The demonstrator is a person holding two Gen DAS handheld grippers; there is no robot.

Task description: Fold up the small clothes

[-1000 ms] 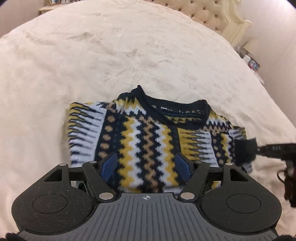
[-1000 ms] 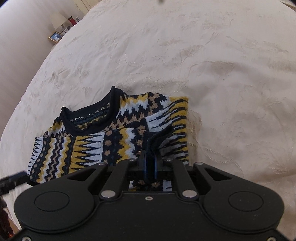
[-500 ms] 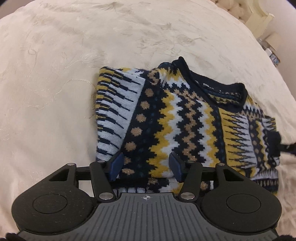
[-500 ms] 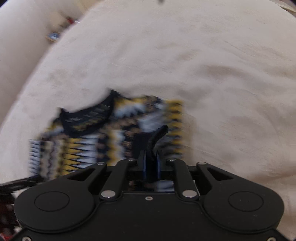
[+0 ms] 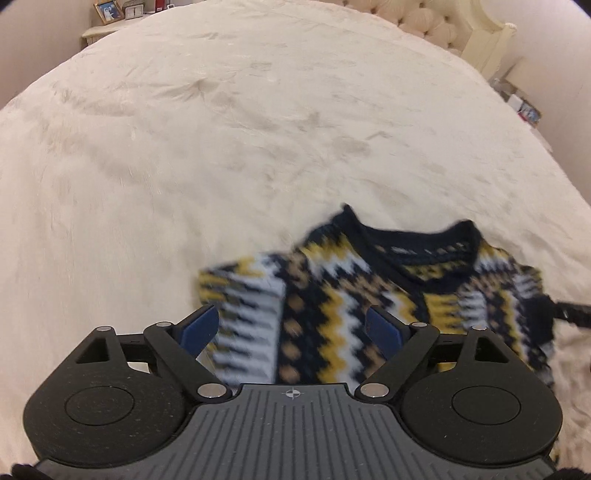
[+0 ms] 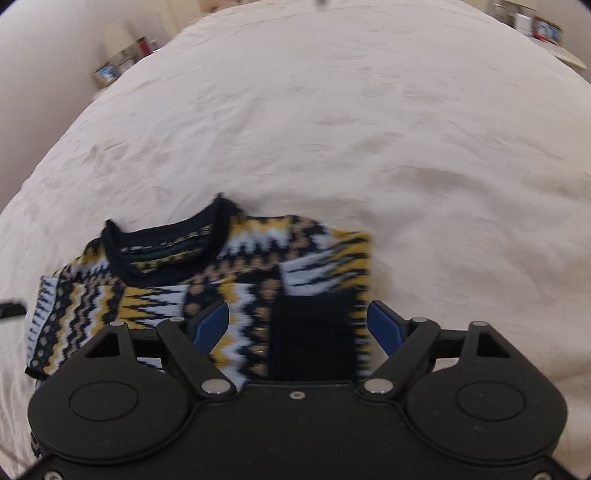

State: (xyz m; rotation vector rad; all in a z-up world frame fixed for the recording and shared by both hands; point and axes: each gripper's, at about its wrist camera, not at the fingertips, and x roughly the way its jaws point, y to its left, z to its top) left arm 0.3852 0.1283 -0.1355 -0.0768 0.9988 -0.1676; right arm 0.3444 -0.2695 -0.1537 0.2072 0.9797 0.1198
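Small patterned sweater [image 5: 369, 306] lies flat on the cream bedspread [image 5: 221, 129], sleeves folded in over the body, navy collar [image 5: 410, 240] on the far side from both grippers. Both views are motion-blurred.

Left gripper [image 5: 291, 328] – jaws spread wide, holding nothing. Blue pads [image 5: 197, 326] sit over the near part of the sweater; the white-and-navy striped sleeve panel runs just inside the left-hand pad, and the yellow zigzag band lies between the pads. Cannot tell if the tips touch the knit.

Right gripper [image 6: 299, 325] – jaws also wide apart, empty. The navy cuff [image 6: 312, 332] of the folded-in sleeve lies flat between the pads, closer to the right-hand one. The sweater's right edge sits about level with that pad; bare bedspread beyond it.

Framed photos stand on a bedside table [image 5: 107, 26] far ahead.
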